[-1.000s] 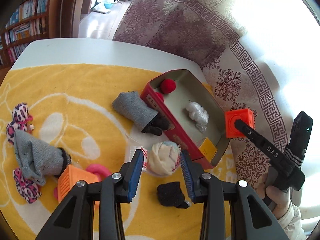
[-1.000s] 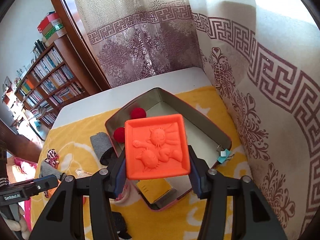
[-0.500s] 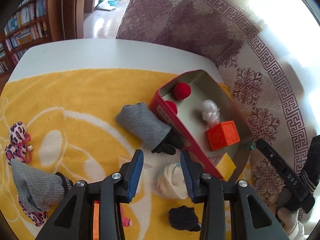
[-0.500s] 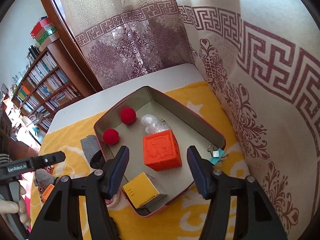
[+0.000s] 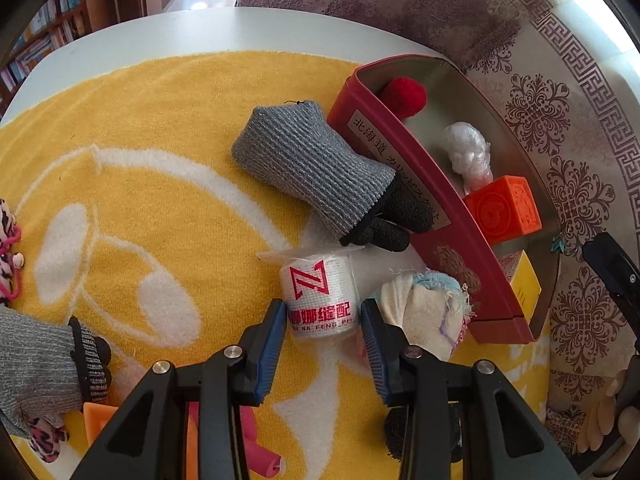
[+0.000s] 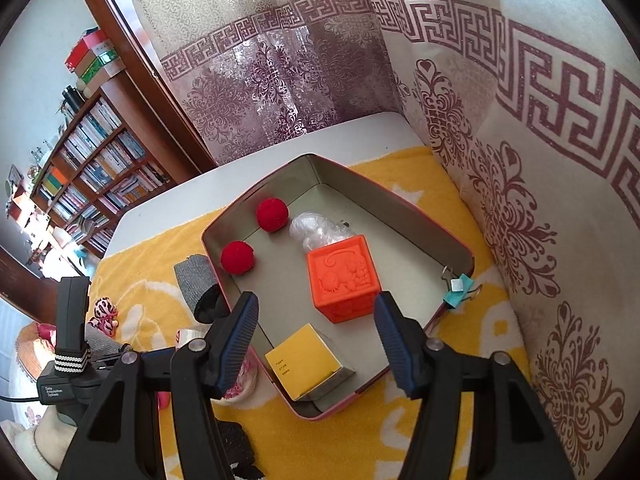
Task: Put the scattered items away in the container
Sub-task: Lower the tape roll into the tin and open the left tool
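Observation:
The red tin [image 5: 404,152] [image 6: 404,200] lies on the yellow towel [image 5: 160,128]. It holds an orange cube [image 6: 344,276] [image 5: 502,210], red pompoms [image 6: 272,215], a yellow box [image 6: 306,362] and a plastic wad [image 6: 316,230]. My left gripper [image 5: 323,320] is open around a white wrapped tape roll [image 5: 318,296], its fingers at the roll's sides. A cream cloth ball [image 5: 424,312] lies just right of it. My right gripper [image 6: 316,332] is open and empty above the tin's near end.
A grey-and-black glove [image 5: 320,176] lies against the tin's side. Another grey glove [image 5: 36,364], a leopard-print scrunchie [image 5: 8,236], pink rollers [image 5: 256,448] and a black item [image 5: 424,432] lie on the towel. A teal binder clip [image 6: 460,292] sits by the tin. Curtain hangs behind.
My right gripper has opened and left the orange cube in the tin, then drawn back. My left gripper has moved forward and down, so the tape roll now sits between its fingers.

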Demonstrator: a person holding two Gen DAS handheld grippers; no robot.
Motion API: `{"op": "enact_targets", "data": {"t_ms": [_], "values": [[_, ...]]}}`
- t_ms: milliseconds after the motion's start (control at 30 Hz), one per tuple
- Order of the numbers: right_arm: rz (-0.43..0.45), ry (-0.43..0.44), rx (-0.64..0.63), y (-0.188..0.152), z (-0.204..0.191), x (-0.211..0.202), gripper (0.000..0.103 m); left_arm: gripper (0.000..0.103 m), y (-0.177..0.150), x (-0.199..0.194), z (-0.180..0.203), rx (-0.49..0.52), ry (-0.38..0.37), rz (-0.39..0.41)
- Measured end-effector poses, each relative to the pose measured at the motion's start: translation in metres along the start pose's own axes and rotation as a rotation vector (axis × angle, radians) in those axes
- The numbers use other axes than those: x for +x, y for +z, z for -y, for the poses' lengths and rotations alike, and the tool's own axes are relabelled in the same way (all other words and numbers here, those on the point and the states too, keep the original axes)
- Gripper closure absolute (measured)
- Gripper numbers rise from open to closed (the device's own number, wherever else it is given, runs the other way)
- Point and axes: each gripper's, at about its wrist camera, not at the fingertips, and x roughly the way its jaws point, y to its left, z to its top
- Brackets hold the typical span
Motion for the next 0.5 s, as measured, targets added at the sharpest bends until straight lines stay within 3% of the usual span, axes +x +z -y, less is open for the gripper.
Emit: {"op": "enact_targets", "data": {"t_ms": [200,500], "values": [[0.018,-0.004,0.02,-0.003,0.005,-0.008,0.039,0.065,0.011,-0.033,0.009,-0.011,-0.042,0.097],[0.038,-0.013,0.056,-0.003,0.016,-0.015,0.039,0.065,0.049,-0.071,0.055,0.06,-0.124,0.21]]}}
